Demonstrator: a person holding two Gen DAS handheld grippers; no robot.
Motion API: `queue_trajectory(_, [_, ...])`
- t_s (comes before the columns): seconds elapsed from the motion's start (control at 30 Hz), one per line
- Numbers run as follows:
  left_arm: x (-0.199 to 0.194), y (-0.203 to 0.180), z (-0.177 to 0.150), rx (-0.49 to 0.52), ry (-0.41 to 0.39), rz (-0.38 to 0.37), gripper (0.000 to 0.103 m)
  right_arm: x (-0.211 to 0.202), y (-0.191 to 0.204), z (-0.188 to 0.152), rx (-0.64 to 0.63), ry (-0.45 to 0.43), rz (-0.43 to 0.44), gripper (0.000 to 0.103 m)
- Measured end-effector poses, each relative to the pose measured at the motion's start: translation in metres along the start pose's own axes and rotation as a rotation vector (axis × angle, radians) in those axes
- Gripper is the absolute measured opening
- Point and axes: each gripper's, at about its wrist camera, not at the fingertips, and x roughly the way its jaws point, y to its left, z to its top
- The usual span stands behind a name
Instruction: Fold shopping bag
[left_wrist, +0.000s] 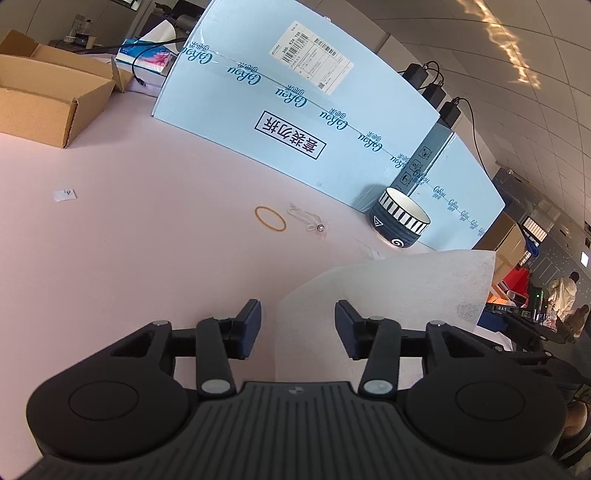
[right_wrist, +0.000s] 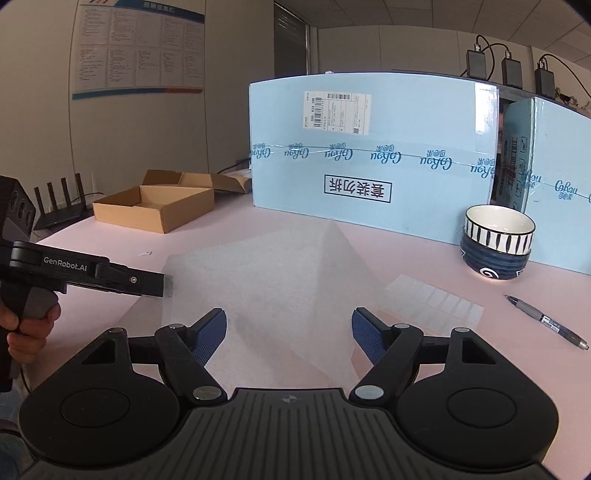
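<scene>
Grippers, left (left_wrist: 297, 328) and right (right_wrist: 289, 338), hover open-fingered over the bag (right_wrist: 258, 280).

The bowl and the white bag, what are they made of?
The bowl looks like glazed ceramic: shiny white inside, painted blue stripes. The white bag seems thin, matte non-woven fabric or foam sheet: fuzzy, slightly see-through, softly creased. I can't be sure which.

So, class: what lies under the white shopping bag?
The white shopping bag rests on the pink table. Its raised fold hides whatever lies beneath; only the pink surface shows around its edges.
</scene>
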Motion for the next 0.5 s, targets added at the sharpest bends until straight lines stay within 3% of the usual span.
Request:
queue_trajectory(0.03, [0.001,-0.004,0.002,0.019,-0.007,0.003,0.06,0.005,0.001,0.004,0.002,-0.01,-0.006,0.037])
queue_trajectory(0.07, [0.003,-0.009,0.004,0.044,-0.016,0.011,0.063,0.01,0.002,0.008,0.005,-0.02,-0.013,0.007])
queue_trajectory(0.1, [0.004,-0.015,0.007,0.072,-0.024,0.022,0.065,0.015,0.003,0.012,0.011,-0.03,-0.014,0.002])
queue_trajectory(0.3, [0.007,-0.018,0.01,0.138,-0.032,0.044,0.072,0.016,-0.015,0.034,0.136,-0.125,0.112,0.002])
queue_trajectory(0.43, [0.016,-0.011,0.012,0.133,-0.008,0.032,0.07,0.005,-0.02,0.058,0.23,-0.208,0.283,0.002])
queue_trajectory(0.47, [0.019,-0.011,0.012,0.134,0.001,0.01,0.063,0.002,-0.02,0.063,0.24,-0.226,0.313,0.003])
queue_trajectory(0.5, [0.021,-0.012,0.013,0.129,0.013,-0.022,0.045,0.0,-0.02,0.067,0.25,-0.244,0.341,0.003])
